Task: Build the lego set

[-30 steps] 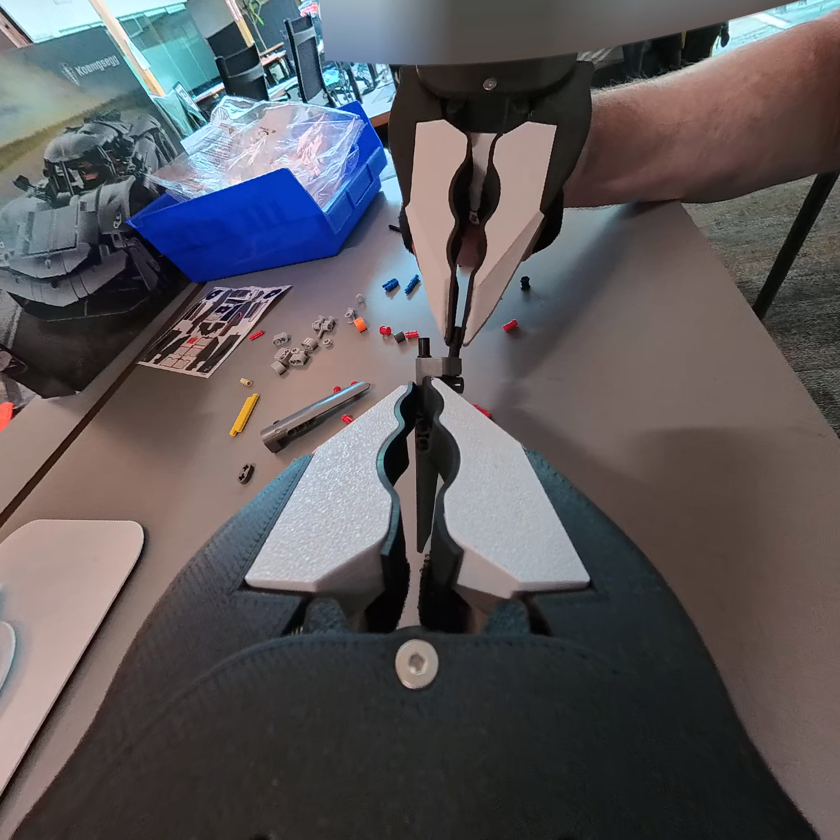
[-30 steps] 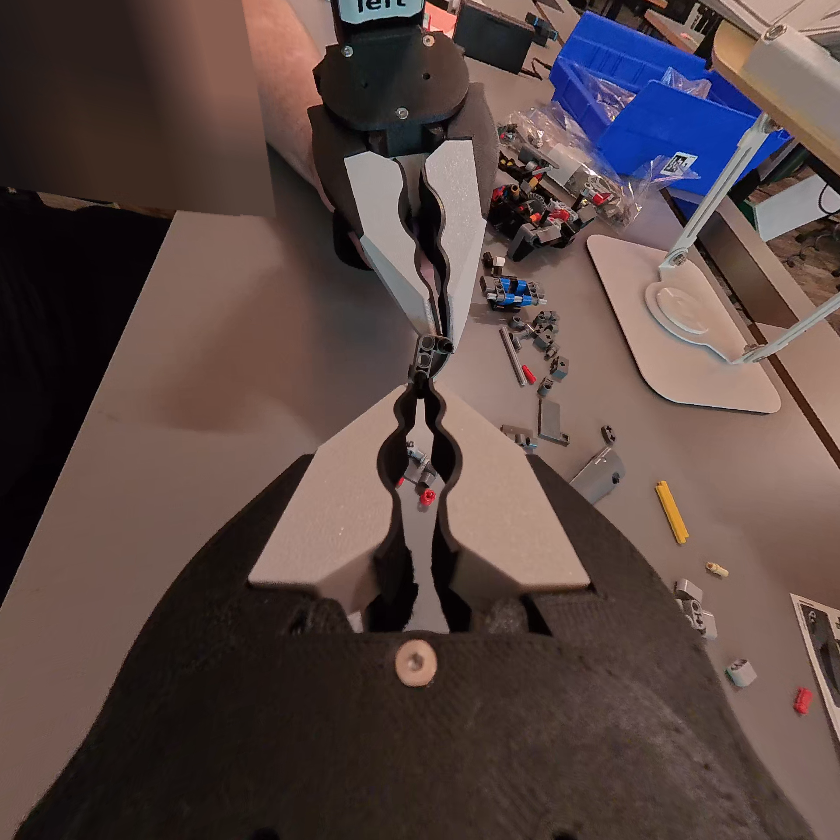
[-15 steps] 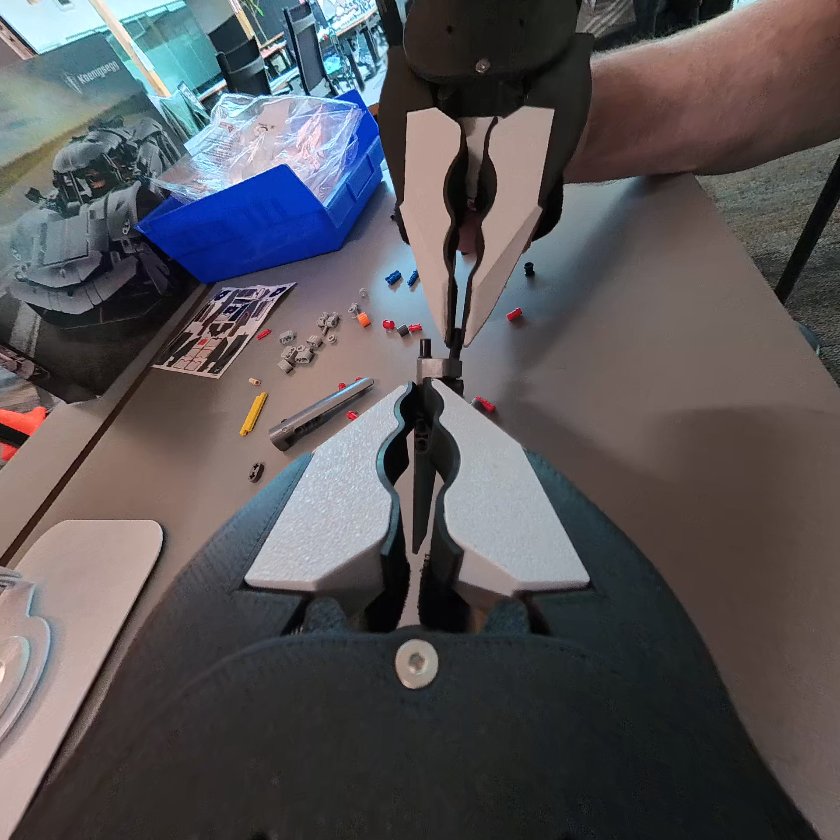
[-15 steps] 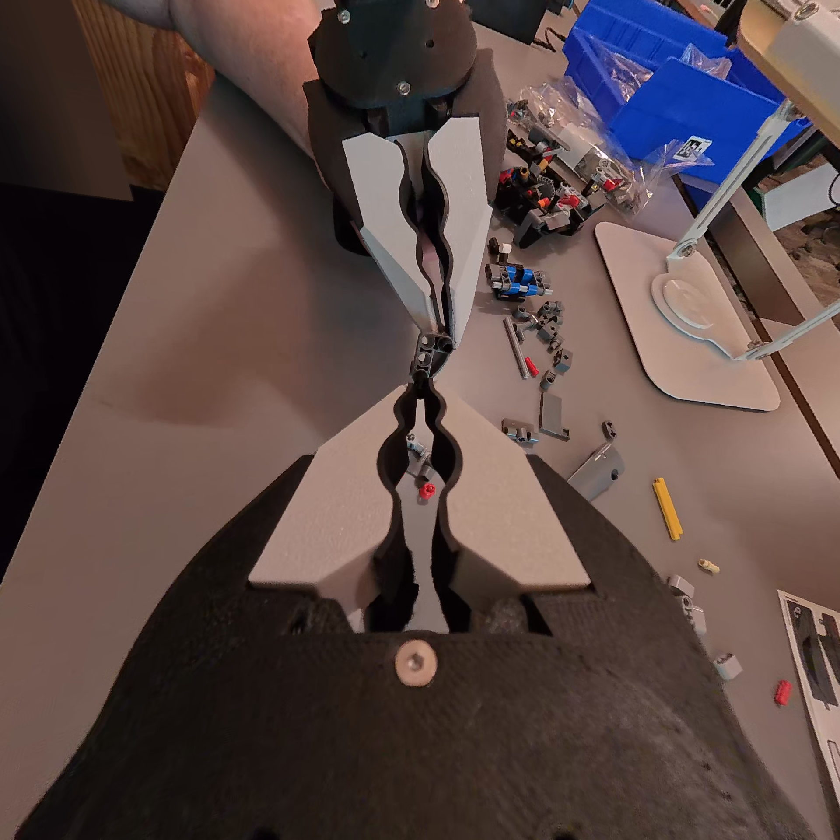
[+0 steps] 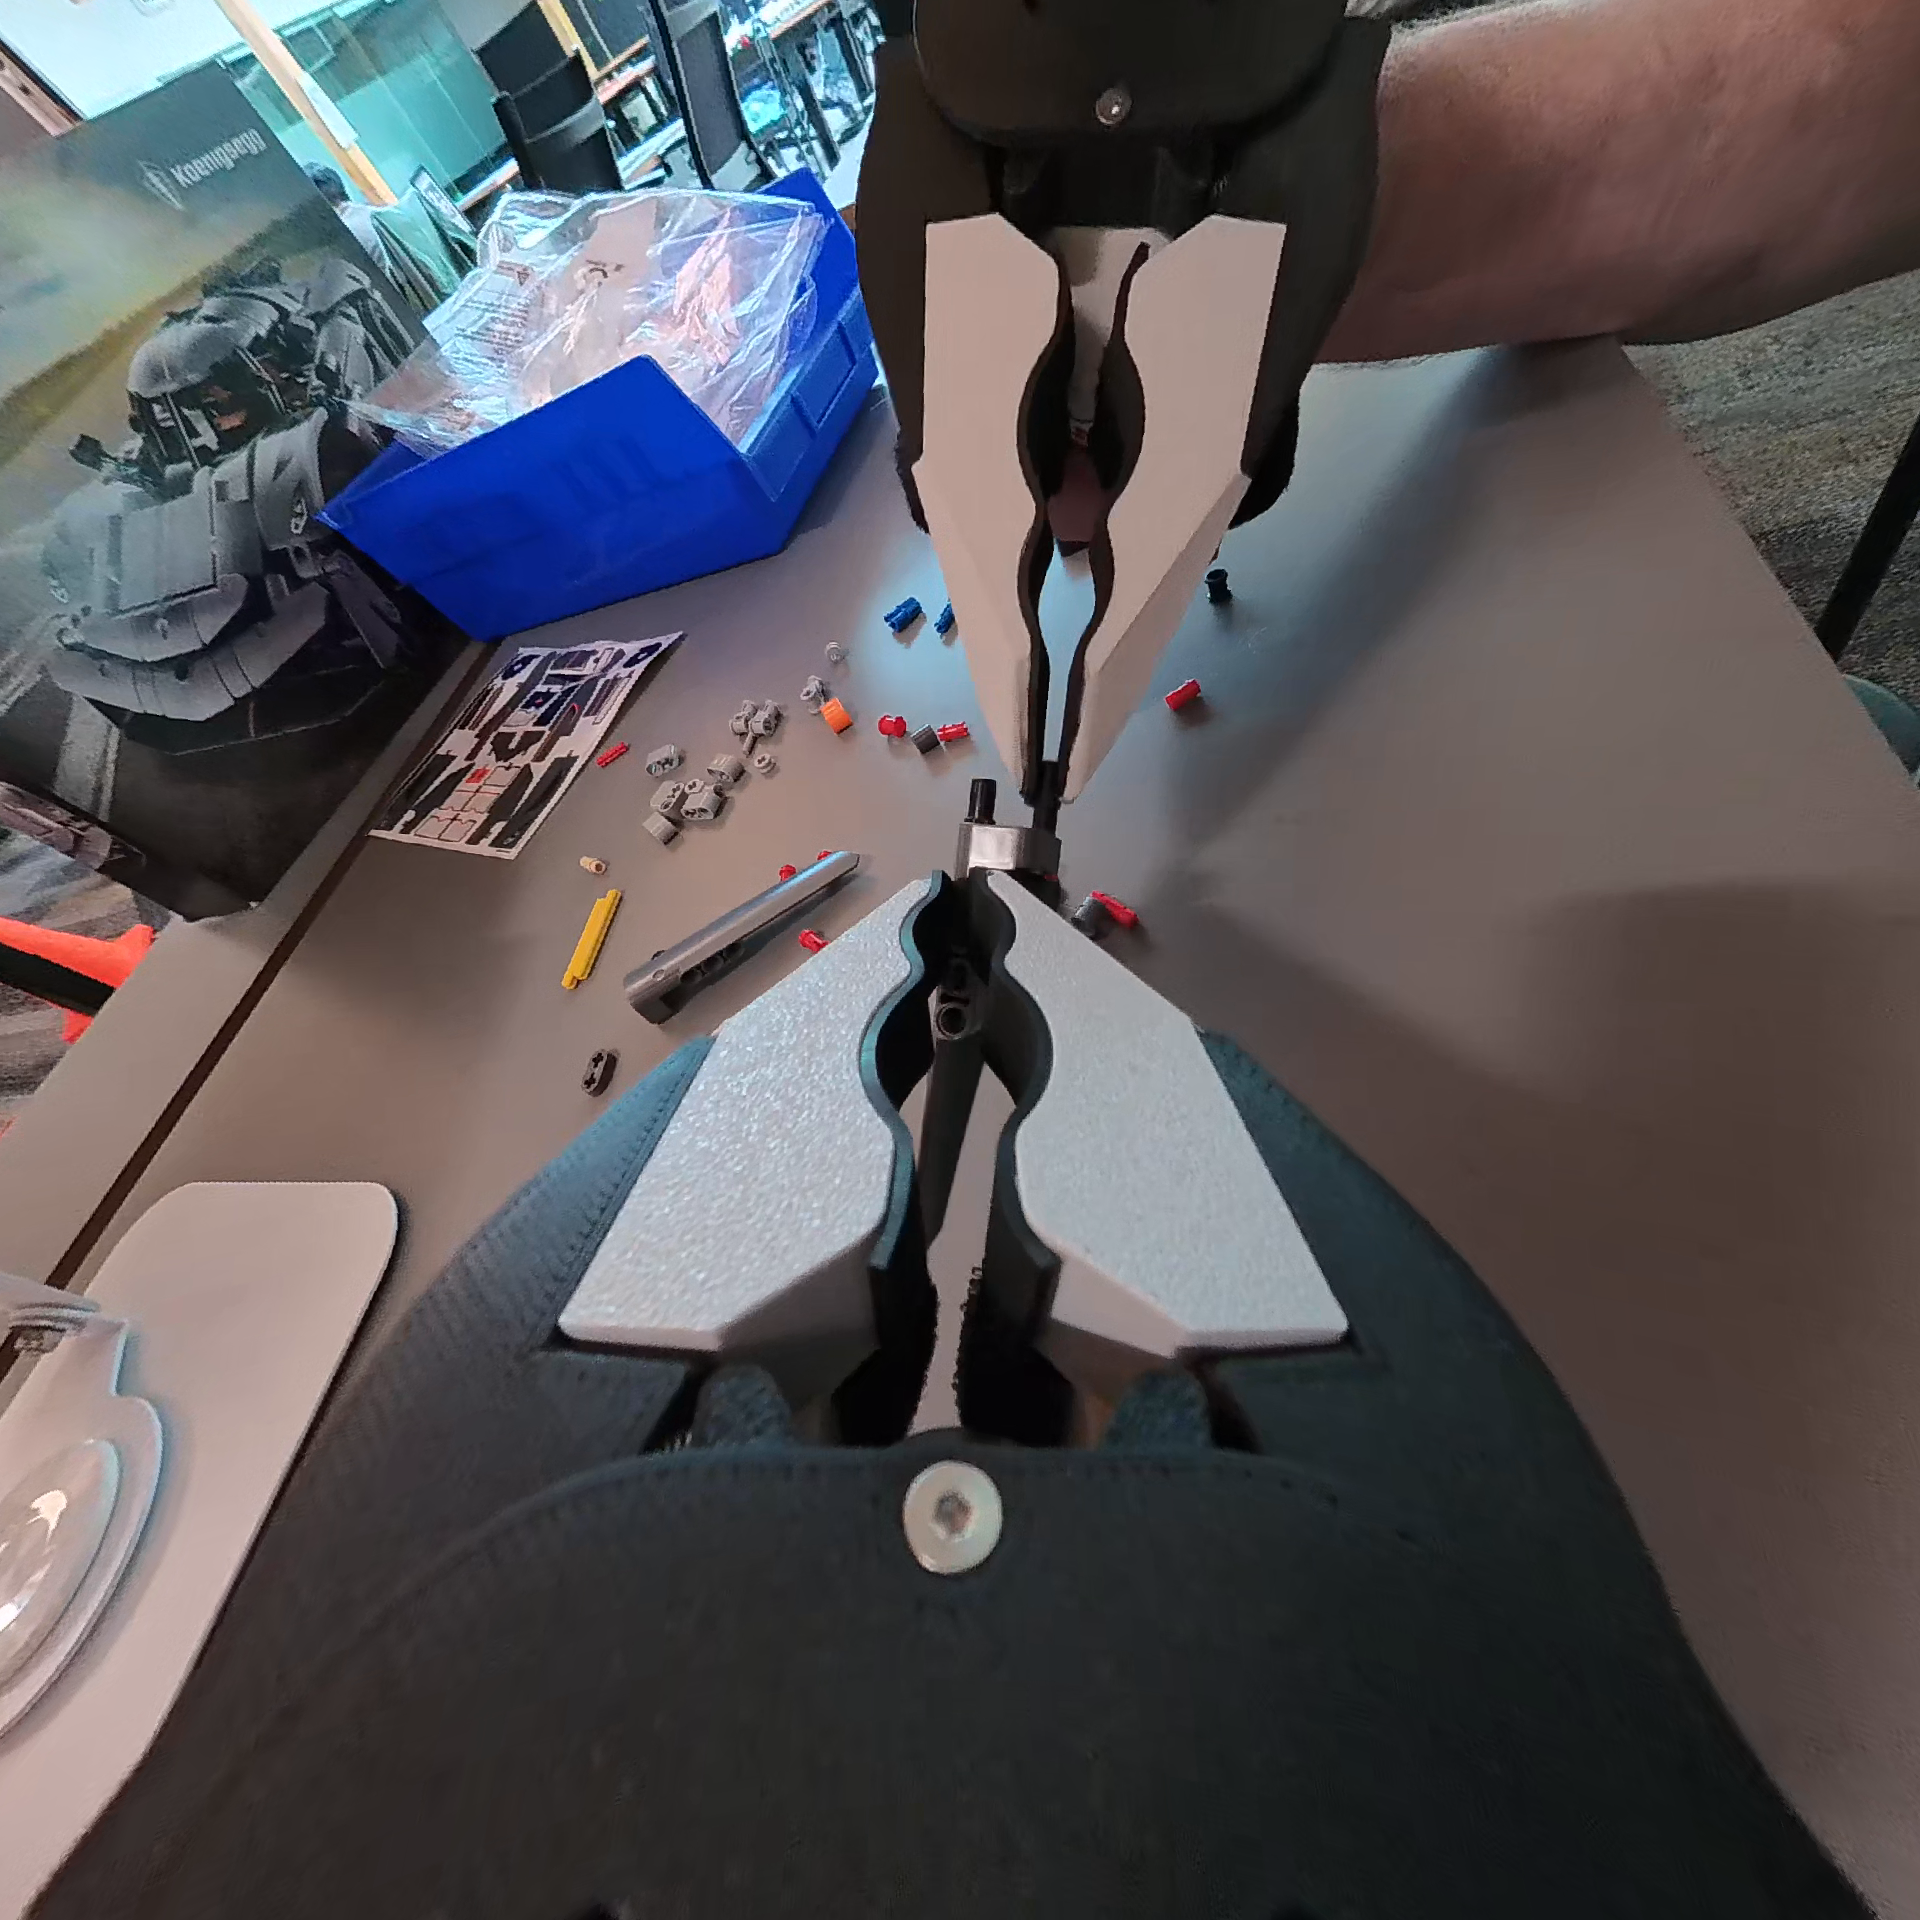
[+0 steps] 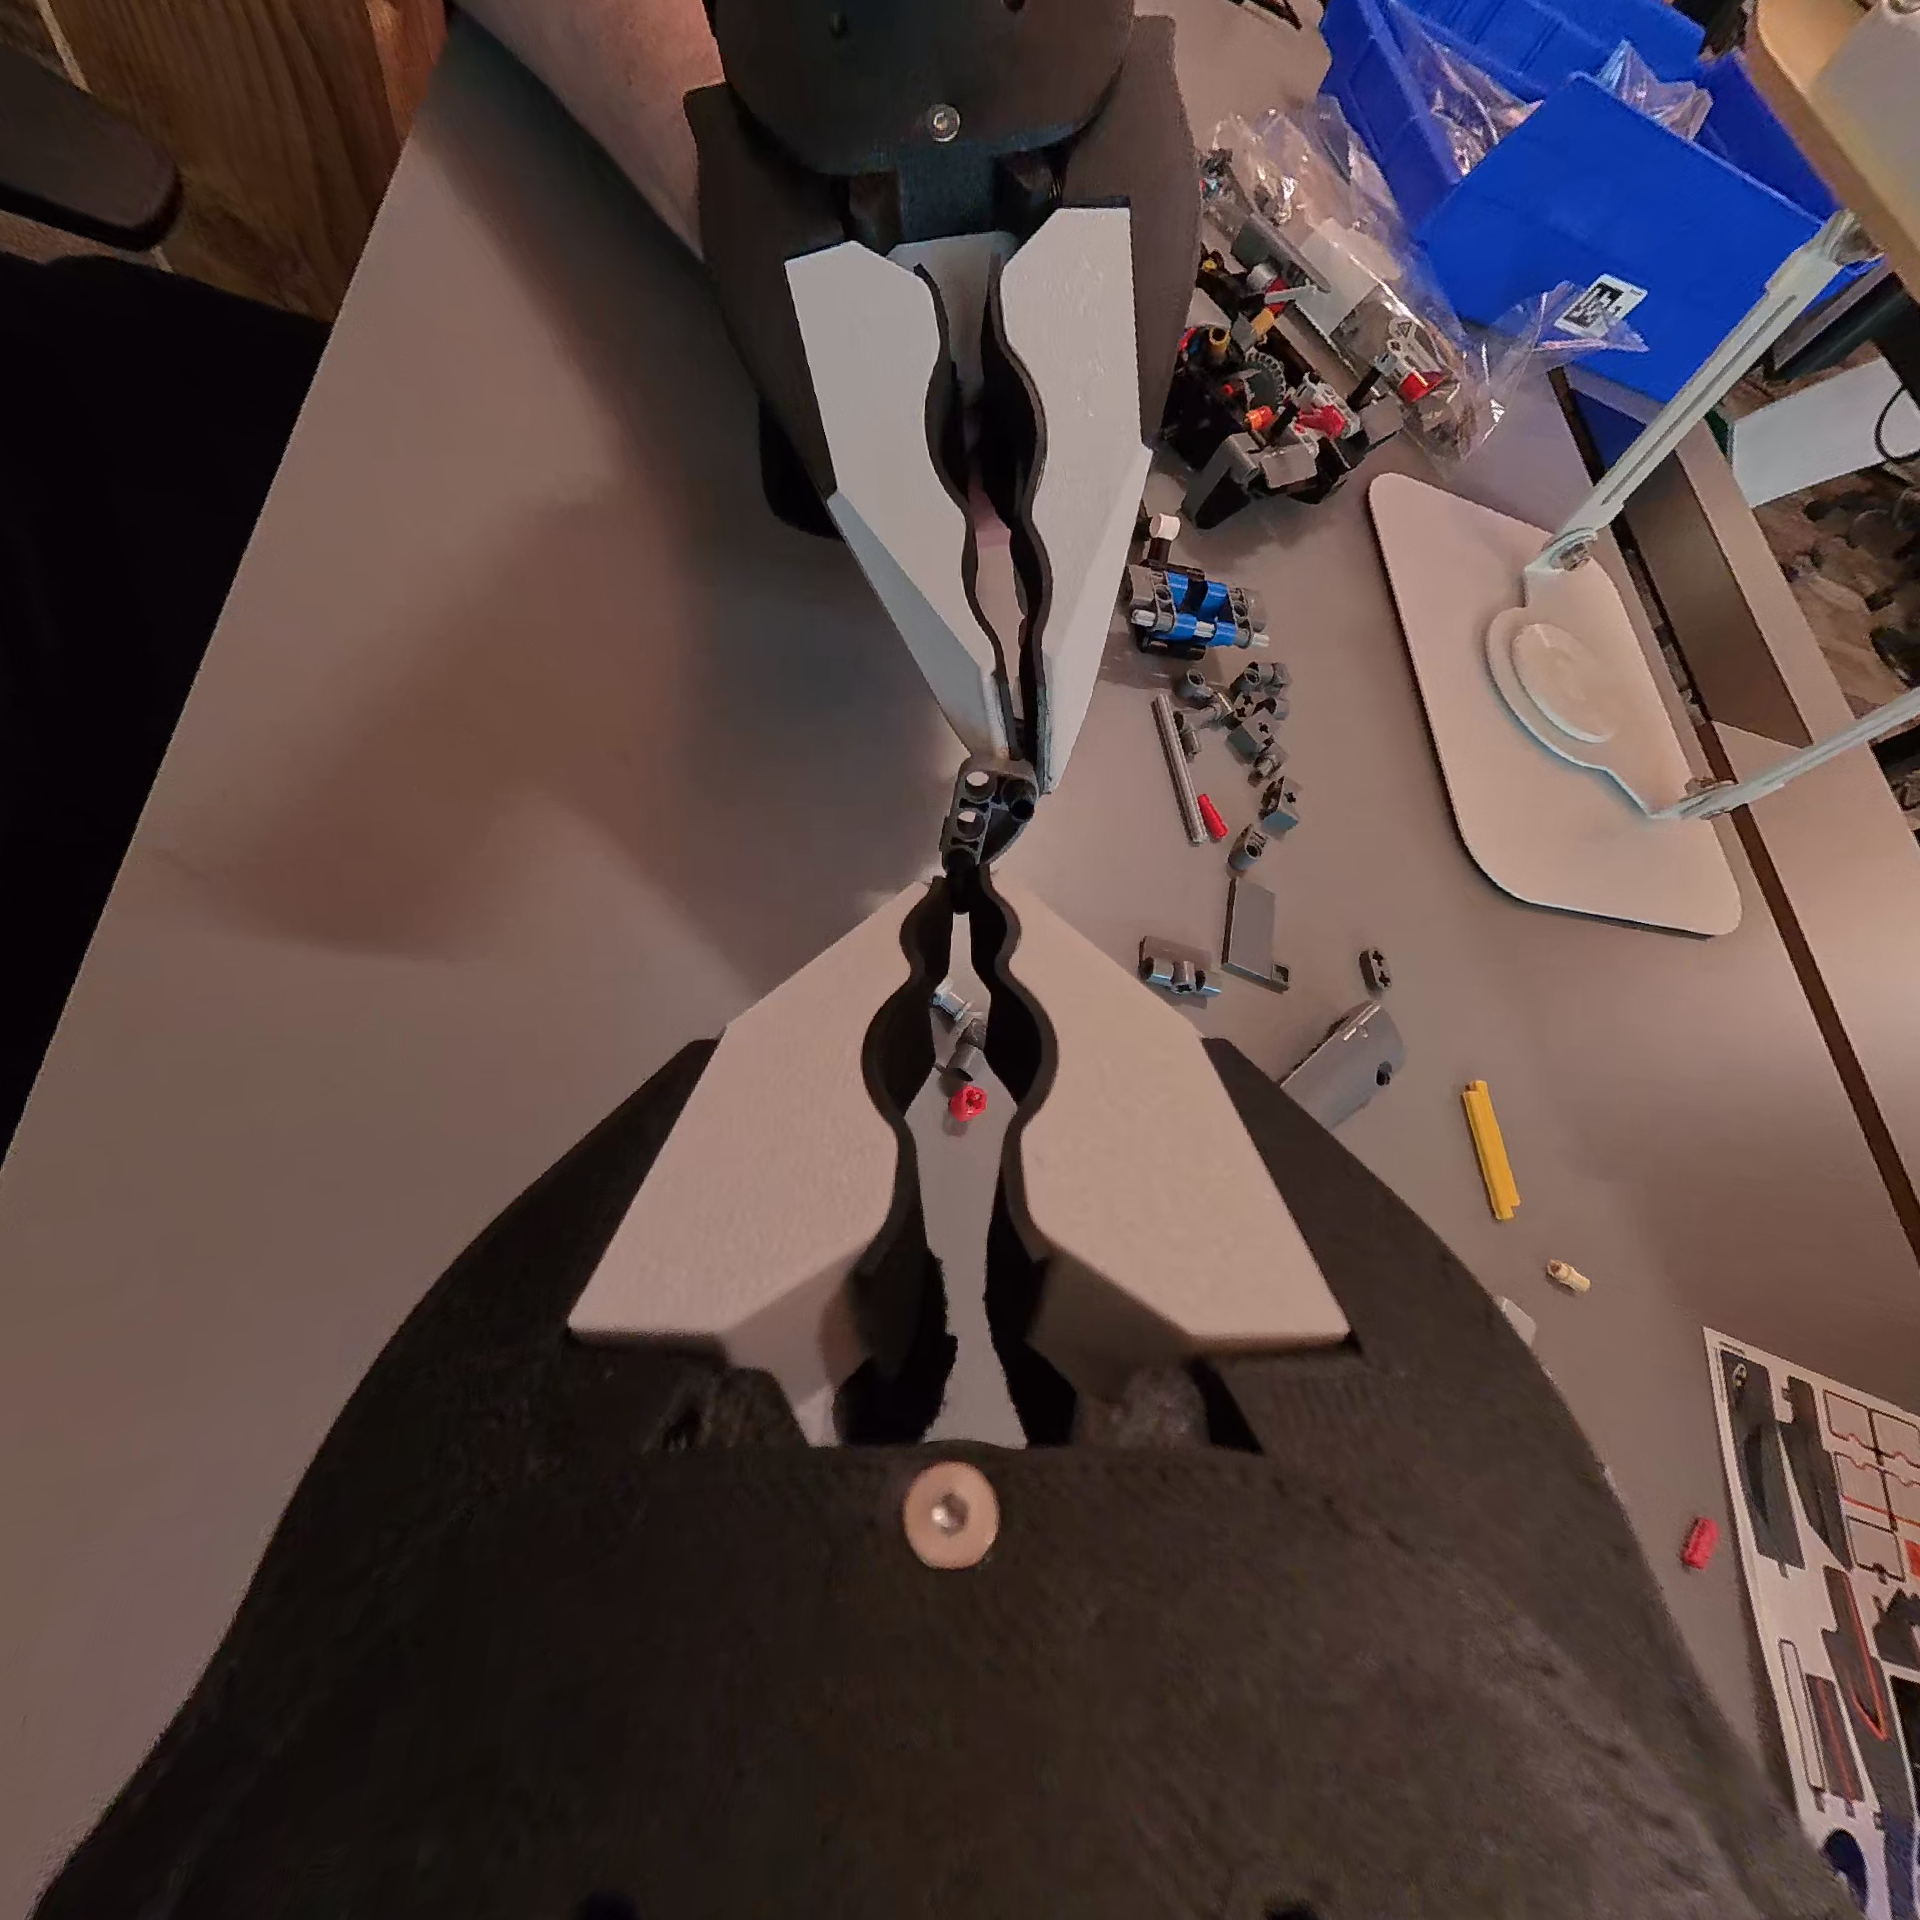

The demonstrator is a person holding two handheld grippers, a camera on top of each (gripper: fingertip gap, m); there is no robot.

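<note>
1. The left gripper (image 5: 971, 883) is seen clamped tight on a dark grey lego beam (image 5: 948, 1023), which runs back along the slot between its fingers. A small light grey connector (image 5: 1000, 844) with a black pin (image 5: 980, 798) standing on it sits at the beam's front end, just past the fingertips.
2. The right gripper (image 5: 1047, 795) is pointed straight at it from the opposite side, jaws pinched nearly closed on a thin black pin piece (image 5: 1047, 781) that touches the connector. So both pieces are held up in the air above the grey table (image 5: 1455, 831), tip to tip.
3. From the right wrist view, the same join is seen: the right gripper (image 6: 961, 894) is closed on the little black piece, and the beam end (image 6: 987, 808) with its round holes is held by the left gripper (image 6: 1023, 764).
4. Loose bits are scattered on the table: a yellow axle (image 5: 592, 937), a grey tube part (image 5: 740, 933), red pins (image 5: 1181, 694), blue pins (image 5: 904, 613) and a cluster of small grey connectors (image 5: 691, 795).
5. A sticker sheet (image 5: 530, 743) is laid beside a blue bin (image 5: 623, 478) stuffed with clear plastic bags (image 5: 644, 281).
6. A half-built black assembly (image 6: 1262, 416) and a small blue-and-grey sub-build (image 6: 1195, 608) are spotted in the right wrist view, near a white lamp base (image 6: 1558, 727).
</note>
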